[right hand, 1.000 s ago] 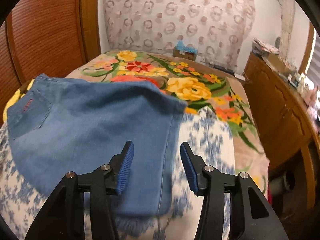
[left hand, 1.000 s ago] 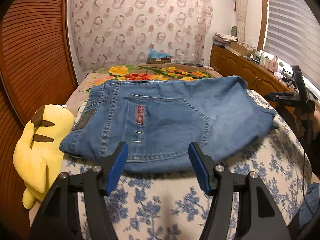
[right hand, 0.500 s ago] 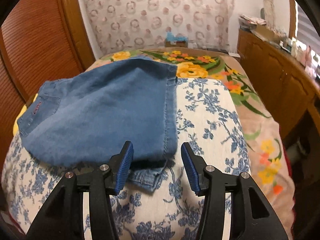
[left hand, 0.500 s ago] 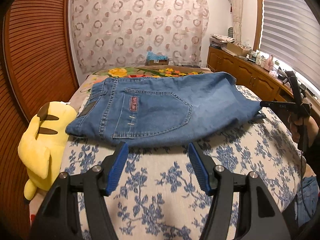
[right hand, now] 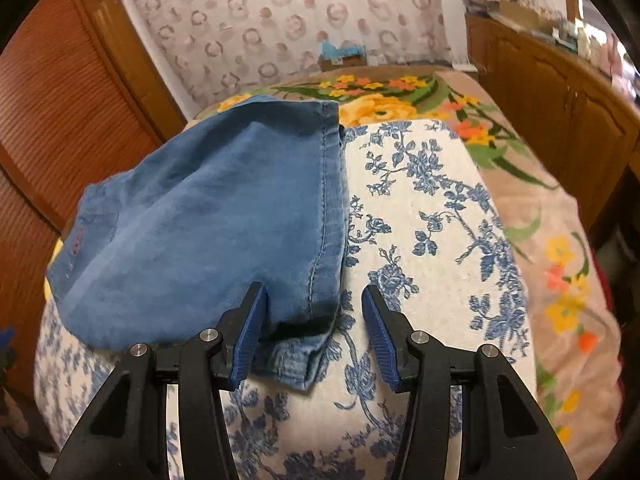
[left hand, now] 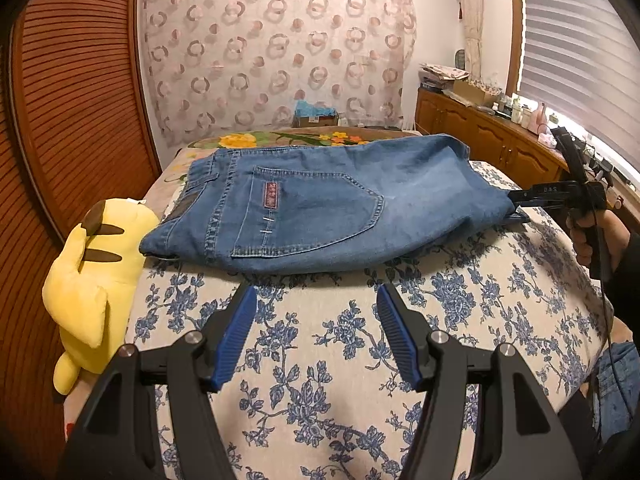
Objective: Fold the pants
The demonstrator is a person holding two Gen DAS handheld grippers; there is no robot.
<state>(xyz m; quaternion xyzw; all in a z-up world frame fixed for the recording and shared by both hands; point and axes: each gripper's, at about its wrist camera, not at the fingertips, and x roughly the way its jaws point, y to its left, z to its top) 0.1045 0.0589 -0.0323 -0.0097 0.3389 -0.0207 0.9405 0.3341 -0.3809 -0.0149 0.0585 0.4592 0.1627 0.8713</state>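
The folded blue denim pants [left hand: 320, 204] lie on the blue-flowered white bed cover [left hand: 320, 360], long axis crosswise to me, waistband left, hems right. My right gripper [right hand: 312, 320] is nearer: its jaws are closing, the hem corner between them, pads not yet pressing. My left gripper [left hand: 316, 332] hangs open and empty, short of the near edge. Denim lies smooth, back pocket up.
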